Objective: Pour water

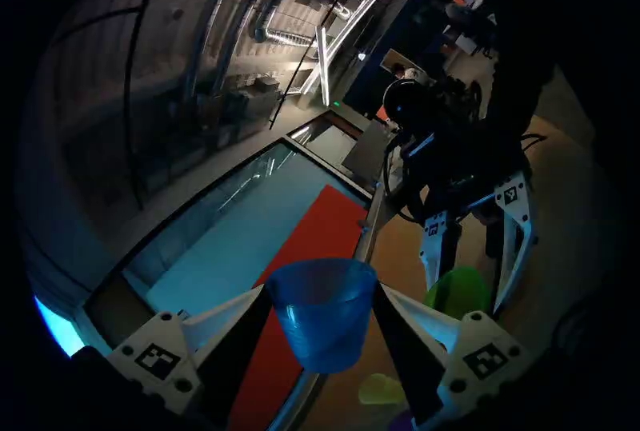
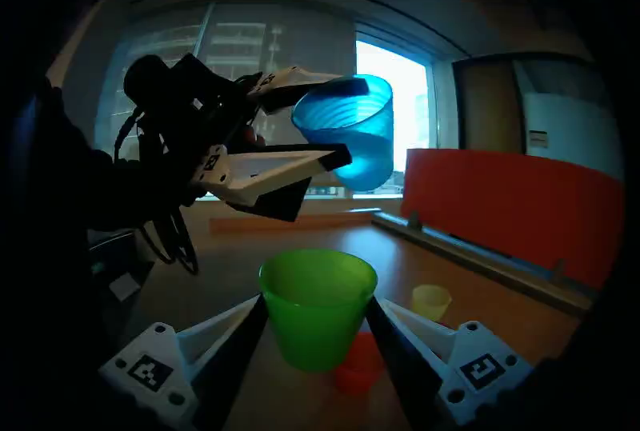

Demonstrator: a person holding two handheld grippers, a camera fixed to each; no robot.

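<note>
My left gripper (image 1: pixel 324 315) is shut on a translucent blue cup (image 1: pixel 322 313), held up in the air. In the right gripper view the same blue cup (image 2: pixel 350 131) is tipped sideways with its mouth facing toward me, above and behind the green cup, and the left gripper (image 2: pixel 340 121) pinches it. My right gripper (image 2: pixel 316 319) is shut on a green cup (image 2: pixel 318 307), upright over the wooden table (image 2: pixel 240 271). In the left gripper view the green cup (image 1: pixel 458 291) shows between the right gripper's white fingers (image 1: pixel 436 243). I cannot see water in either cup.
A small yellow cup (image 2: pixel 431 300) stands on the table to the right, and a small red-orange cup (image 2: pixel 358 363) sits just behind the green one. An orange-red divider panel (image 2: pixel 512 203) runs along the table's right edge. Windows lie beyond.
</note>
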